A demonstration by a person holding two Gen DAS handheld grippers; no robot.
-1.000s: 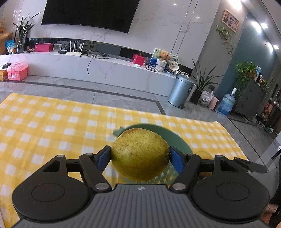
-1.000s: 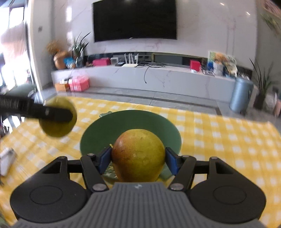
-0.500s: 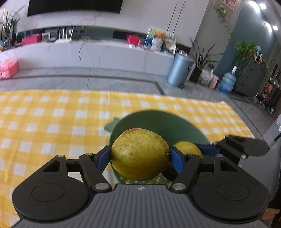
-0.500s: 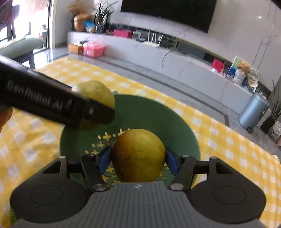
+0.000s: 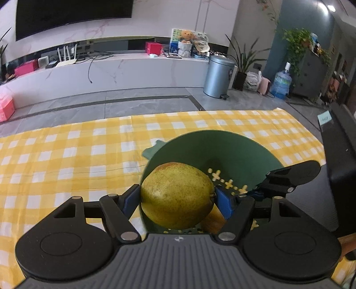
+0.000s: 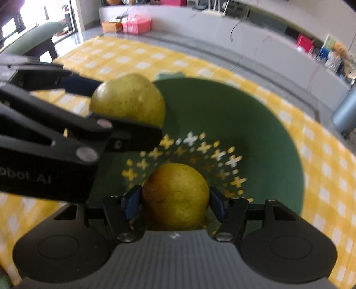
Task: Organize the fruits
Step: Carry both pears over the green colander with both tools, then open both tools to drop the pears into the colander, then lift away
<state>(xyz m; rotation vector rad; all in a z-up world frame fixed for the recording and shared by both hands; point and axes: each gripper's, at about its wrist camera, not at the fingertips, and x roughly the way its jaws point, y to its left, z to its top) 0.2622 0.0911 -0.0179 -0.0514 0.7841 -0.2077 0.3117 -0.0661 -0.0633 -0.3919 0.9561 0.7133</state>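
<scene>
while both pears hang over the green bowl [image 6: 267,124], neither is set down: left hand-held gripper [image 5: 178,196] pinches one pear [image 5: 176,195]; right hand-held gripper [image 6: 175,197] pinches the other pear [image 6: 175,195]. bowl on table [image 5: 66,155] looks empty. remaining, i judge: release both.

Yellow checked tablecloth [image 5: 66,160], wall television [image 5: 73,15], silver pedal bin [image 5: 219,76], water jug [image 5: 281,85], potted plants [image 5: 298,44]
</scene>
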